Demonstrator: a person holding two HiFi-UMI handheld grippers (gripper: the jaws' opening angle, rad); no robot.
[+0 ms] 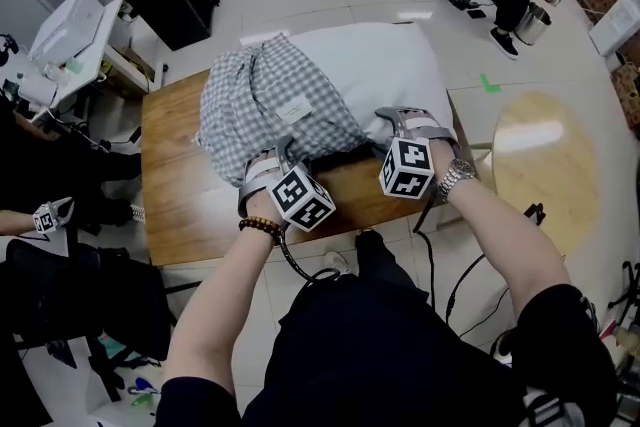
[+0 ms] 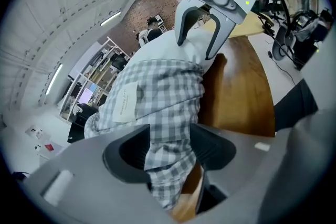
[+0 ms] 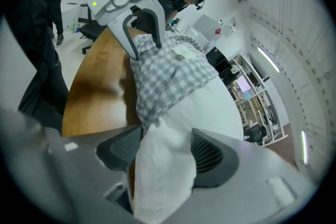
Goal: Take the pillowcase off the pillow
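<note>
Pillowcase [image 1: 270,105] is about half off, bunched over the pillow's left end. The rest of the pillow [image 1: 385,65] is bare, and both lie on the wooden surface [image 1: 190,205]. Risk one: left gripper [image 2: 169,147] jaws stand wide, with the checked hem loose between them and not pinched as I read it, so a pull now would slip off the cloth. Risk two: right gripper [image 3: 165,149] jaws are clenched on the pillow's bare near corner, and if that slides, the pillow drags along with the case. Both grippers pitch downward at the pillow's near edge, side by side.

A brown wooden table [image 1: 180,205] carries a white pillow [image 1: 380,65] half inside a checked pillowcase [image 1: 265,105].
</note>
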